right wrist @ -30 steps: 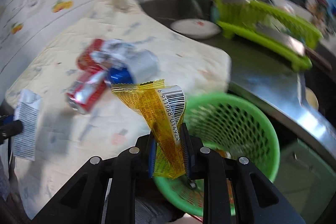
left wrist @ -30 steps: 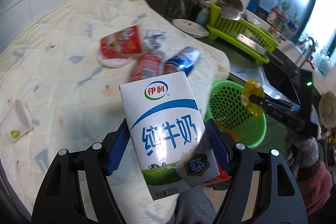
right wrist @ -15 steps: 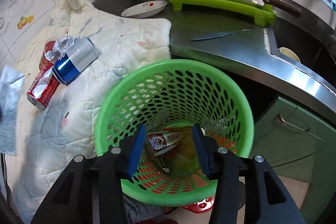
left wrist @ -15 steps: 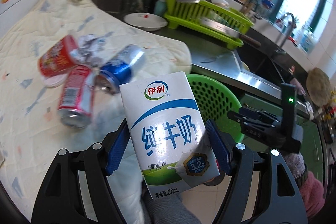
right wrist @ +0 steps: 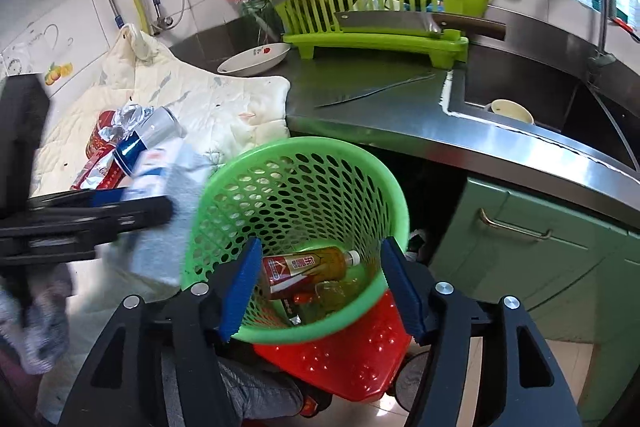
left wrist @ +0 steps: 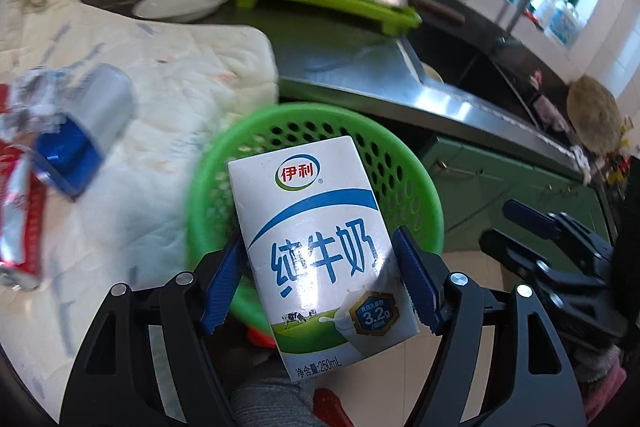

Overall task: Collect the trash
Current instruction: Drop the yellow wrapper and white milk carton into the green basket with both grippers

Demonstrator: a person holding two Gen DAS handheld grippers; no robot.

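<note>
Trash: the yellow wrapper has left the right gripper (right wrist: 320, 287), whose empty jaws are opening above the basket (right wrist: 362, 163). The left gripper (left wrist: 320, 283), clamped on the carton (left wrist: 316, 255), has arrived over the basket; release looks next.

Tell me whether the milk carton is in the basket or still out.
Out. The left gripper grips the milk carton above the green basket.
</note>
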